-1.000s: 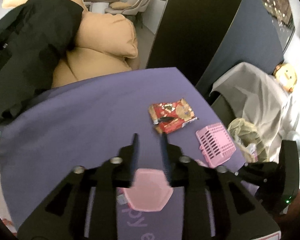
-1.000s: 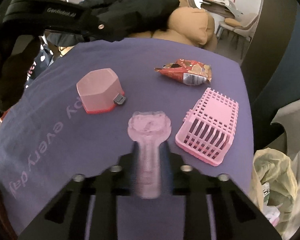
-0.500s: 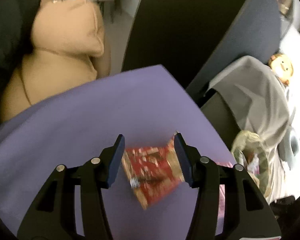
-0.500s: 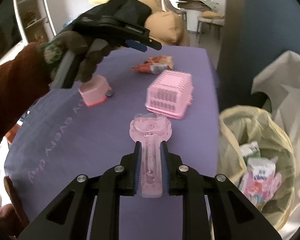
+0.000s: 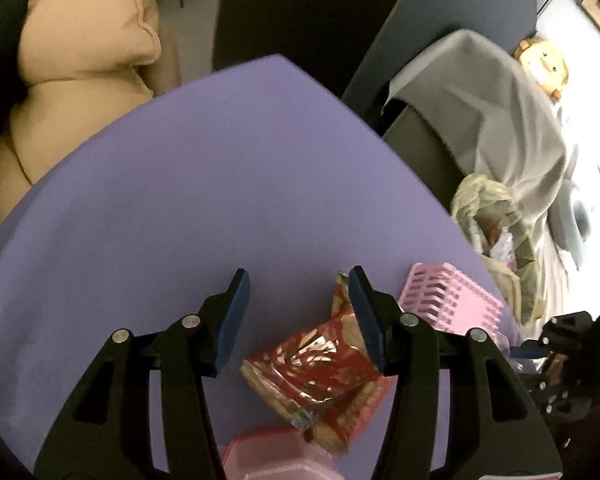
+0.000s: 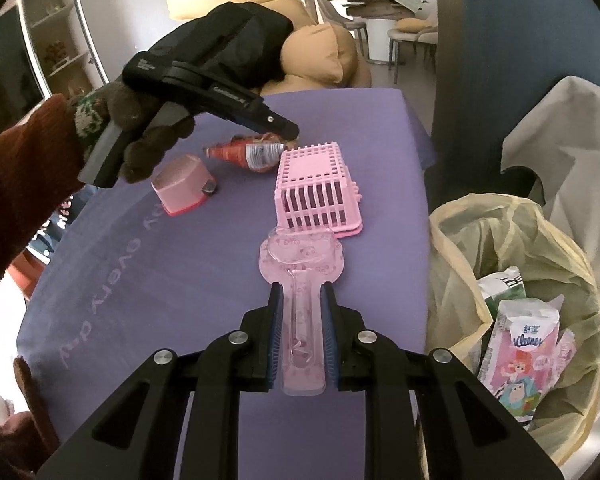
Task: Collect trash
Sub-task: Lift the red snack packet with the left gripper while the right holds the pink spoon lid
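- Two grippers work over a purple tablecloth (image 5: pixel 220 184).
- Left gripper (image 5: pixel 298 314): its jaws have just been opening and stand apart, tilted down over a red snack wrapper (image 5: pixel 320 376). The crumpled wrapper lies flat on the cloth between the two fingers, closer to the right-hand one; its upper tip shows just inside that blue pad. The pads do not press on it.
- From the right wrist view, the same wrapper (image 6: pixel 246 152) lies at the far side of the table, under the tip of the left gripper (image 6: pixel 288 130), just behind a pink slatted basket (image 6: pixel 318 190) and beside a pink lidded box (image 6: pixel 182 190).
- Right gripper (image 6: pixel 300 308): jaws narrow, clamped on the handle of a clear pink plastic blister pack (image 6: pixel 302 280), whose round head sticks out ahead of the fingers.
- A yellowish trash bag (image 6: pixel 512 280) gapes beside the table's right edge, with tissue packets inside.
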